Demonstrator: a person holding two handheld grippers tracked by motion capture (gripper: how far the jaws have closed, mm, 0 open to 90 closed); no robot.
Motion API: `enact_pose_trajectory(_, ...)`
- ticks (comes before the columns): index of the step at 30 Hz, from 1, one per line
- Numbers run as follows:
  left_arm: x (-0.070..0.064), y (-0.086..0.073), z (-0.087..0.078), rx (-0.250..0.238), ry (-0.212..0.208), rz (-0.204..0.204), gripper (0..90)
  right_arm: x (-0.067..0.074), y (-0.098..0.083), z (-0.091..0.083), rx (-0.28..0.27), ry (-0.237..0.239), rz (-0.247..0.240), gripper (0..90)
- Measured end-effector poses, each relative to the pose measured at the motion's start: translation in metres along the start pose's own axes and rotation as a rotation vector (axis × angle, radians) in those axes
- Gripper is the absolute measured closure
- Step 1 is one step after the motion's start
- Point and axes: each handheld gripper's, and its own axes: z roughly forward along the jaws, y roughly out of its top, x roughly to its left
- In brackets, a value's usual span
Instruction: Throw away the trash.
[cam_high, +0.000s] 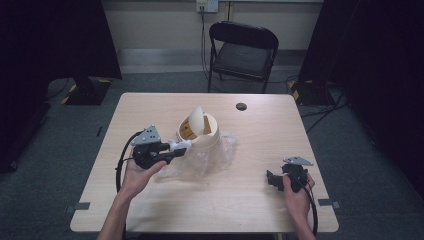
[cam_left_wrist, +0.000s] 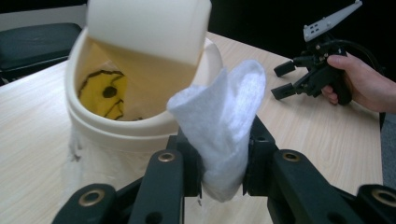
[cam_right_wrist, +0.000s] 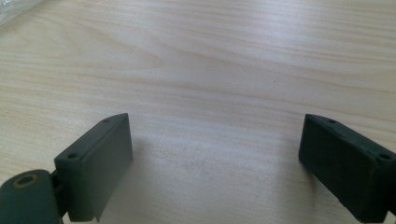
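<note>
Left gripper (cam_high: 176, 148): my jaws are clamped on a crumpled white tissue (cam_left_wrist: 219, 126), pinched low so the loose end stands up free — ready to drop.
Tissue: it hangs just beside the near-left rim of the bin, not yet over the opening.
Small cream bin (cam_high: 200, 131): it stands mid-table, left of centre, its swing lid (cam_left_wrist: 149, 25) tipped up so the mouth shows; something yellow lies inside.
Clear plastic liner (cam_high: 220, 152): it spills out around the bin's base onto the table (cam_high: 250, 200).
Right gripper (cam_high: 272, 180): my jaws stand wide apart with nothing between them, resting low at the near right — kept out of the left's way, I judge.
</note>
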Motion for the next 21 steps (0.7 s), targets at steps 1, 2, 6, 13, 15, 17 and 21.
enact_pose_trajectory(1,0.001,0.001,-0.001,-0.008,0.003,-0.007,73.5,0.0,0.0,0.0,-0.001,-0.001,0.0,8.9)
enact_pose_trajectory(2,0.003,0.002,-0.002,-0.011,0.004,-0.007,73.4,0.0,0.0,0.0,-0.001,-0.001,0.0,8.9)
enact_pose_trajectory(6,0.01,0.008,0.0,0.001,0.024,-0.006,73.5,0.0,0.0,0.0,-0.001,-0.001,0.0,8.9)
enact_pose_trajectory(13,0.027,0.022,0.01,0.036,0.052,-0.003,73.5,0.0,0.0,0.0,-0.001,-0.001,0.0,8.9)
enact_pose_trajectory(15,0.029,0.025,0.015,0.065,0.061,0.002,73.5,0.0,0.0,0.0,-0.001,-0.001,0.0,8.9)
enact_pose_trajectory(17,0.031,0.026,0.021,0.091,0.055,0.003,73.5,0.0,0.0,0.0,-0.001,-0.001,0.0,8.9)
enact_pose_trajectory(21,0.032,0.03,0.03,0.143,0.052,0.016,73.4,0.0,0.0,0.0,-0.001,-0.001,0.0,8.9)
